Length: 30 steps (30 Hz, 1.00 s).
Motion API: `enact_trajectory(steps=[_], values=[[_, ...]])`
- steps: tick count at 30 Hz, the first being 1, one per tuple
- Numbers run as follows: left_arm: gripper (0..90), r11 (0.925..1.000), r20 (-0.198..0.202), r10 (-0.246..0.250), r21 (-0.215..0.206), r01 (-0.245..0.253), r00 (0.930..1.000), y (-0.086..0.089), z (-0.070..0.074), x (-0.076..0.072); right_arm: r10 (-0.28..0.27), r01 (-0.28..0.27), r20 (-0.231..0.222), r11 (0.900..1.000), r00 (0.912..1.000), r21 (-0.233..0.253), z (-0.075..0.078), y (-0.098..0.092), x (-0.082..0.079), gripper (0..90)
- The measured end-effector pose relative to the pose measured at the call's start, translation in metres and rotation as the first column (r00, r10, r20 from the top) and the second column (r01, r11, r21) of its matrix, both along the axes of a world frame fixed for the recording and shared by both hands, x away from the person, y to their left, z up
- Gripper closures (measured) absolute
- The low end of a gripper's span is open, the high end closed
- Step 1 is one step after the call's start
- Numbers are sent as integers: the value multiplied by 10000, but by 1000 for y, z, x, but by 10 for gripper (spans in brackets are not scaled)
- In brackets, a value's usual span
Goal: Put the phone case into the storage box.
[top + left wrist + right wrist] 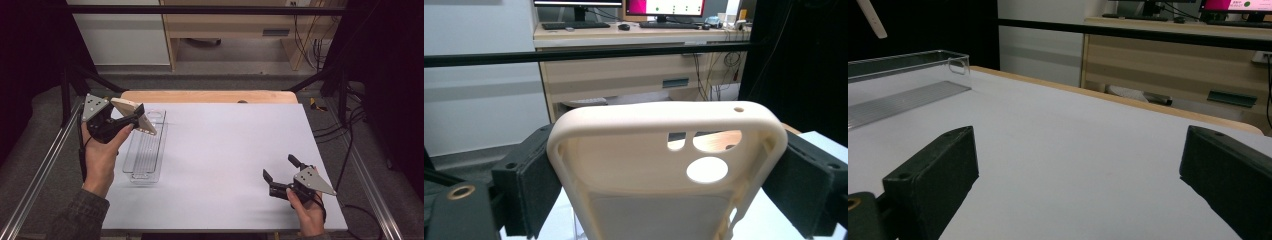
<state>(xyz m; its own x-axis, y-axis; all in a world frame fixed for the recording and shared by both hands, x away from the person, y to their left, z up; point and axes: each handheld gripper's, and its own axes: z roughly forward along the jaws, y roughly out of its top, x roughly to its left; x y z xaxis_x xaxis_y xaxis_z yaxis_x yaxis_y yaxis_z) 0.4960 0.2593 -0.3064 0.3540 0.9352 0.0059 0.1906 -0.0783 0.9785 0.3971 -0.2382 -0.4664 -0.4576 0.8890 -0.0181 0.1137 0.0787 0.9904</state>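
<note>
Phone case (134,114), cream: high view, pinched in your left gripper (131,120), raised above clear tray (145,150) on desk (225,150). Left gripper view: fingers (526,185) clamp case sides. Right gripper view: your right gripper (1073,185) fingers spread, low over desk.

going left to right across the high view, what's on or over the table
left gripper holding a cream phone case → clear plastic tray → bare white table top → right gripper, jaws spread apart
</note>
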Motion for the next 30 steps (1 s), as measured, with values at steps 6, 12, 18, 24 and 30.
enact_trajectory(steps=[6,12,18,24,30], values=[[106,9997,-201,196,123,-193,9996,-1,-5,7,65,-67,92,9999,9999,153,-1,1,-2,26],[105,9990,-364,368,249,-359,9987,-3,-14,18,139,-140,74,9997,9999,217,-2,2,-3,25],[105,9983,-499,536,242,-525,9973,-5,-24,31,223,-223,40,9997,9997,27,-3,5,-3,24],[105,9974,-548,709,123,-703,9960,-3,-29,44,216,-216,38,9997,9998,92,-2,5,-4,23],[105,9959,-588,899,118,-893,9942,2,-33,54,249,-249,15,9997,9997,32,-4,6,-3,22]])
